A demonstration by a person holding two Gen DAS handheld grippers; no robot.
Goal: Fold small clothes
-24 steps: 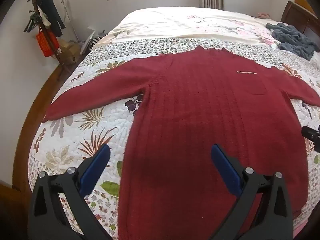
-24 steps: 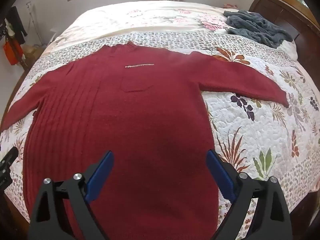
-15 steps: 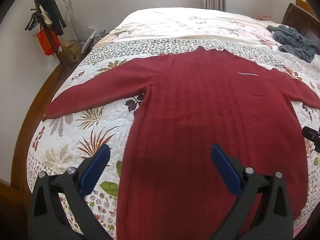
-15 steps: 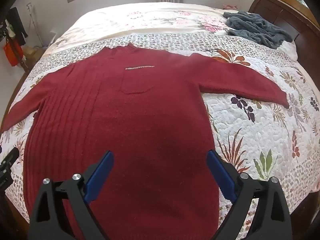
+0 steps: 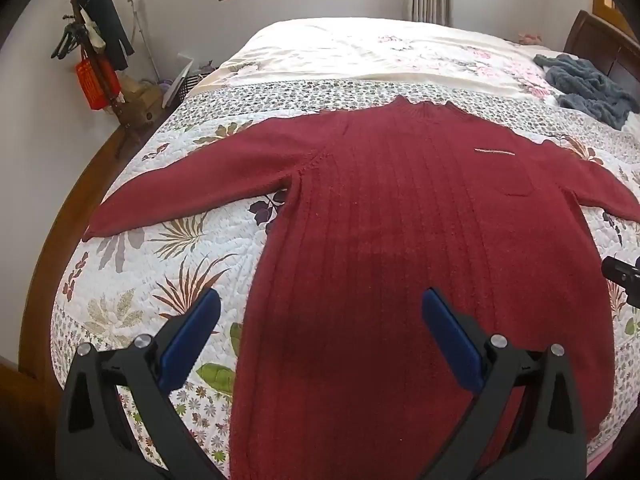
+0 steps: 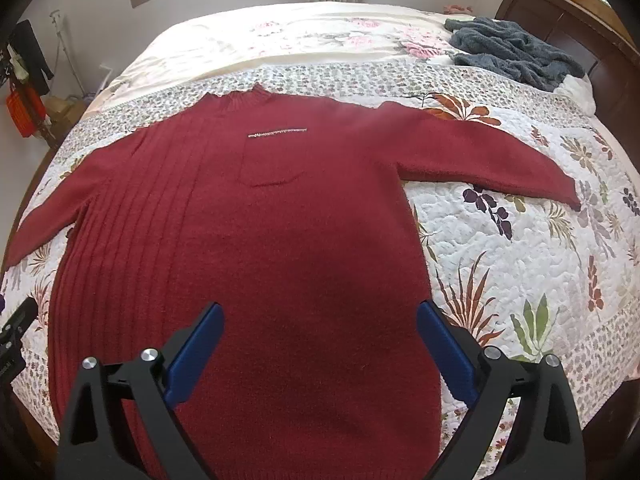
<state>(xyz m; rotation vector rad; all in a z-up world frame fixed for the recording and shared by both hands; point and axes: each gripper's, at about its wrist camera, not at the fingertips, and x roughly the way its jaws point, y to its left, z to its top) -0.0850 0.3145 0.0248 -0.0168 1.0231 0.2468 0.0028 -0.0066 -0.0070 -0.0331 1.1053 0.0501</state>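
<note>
Operator: State the position of the garment.

Inspector: The red sweater (image 5: 400, 240) lies flat and face up on the floral quilt (image 5: 168, 248) of the bed (image 6: 532, 264). Both sleeves are spread out to the sides. The collar points toward the far side of the bed; the hem lies at the near edge. A chest pocket (image 6: 272, 164) with a pale trim strip above it shows in the right wrist view.

Operator: State the condition of the tongs.

Inspector: Left tongs (image 5: 320, 320): blue pads wide apart, holding nothing, poised above the lower body of the sweater near its left edge. Right tongs (image 6: 318, 330): blue pads wide apart, holding nothing, poised above the lower body nearer the right edge. Contact with the fabric cannot be confirmed in either view.

Operator: Report other items.

Inspector: A grey blanket (image 6: 516, 52) lies crumpled at the far right corner of the bed, well apart from the sweater. A coat stand (image 5: 92, 52) stands against the wall on the left, beside the bed.
</note>
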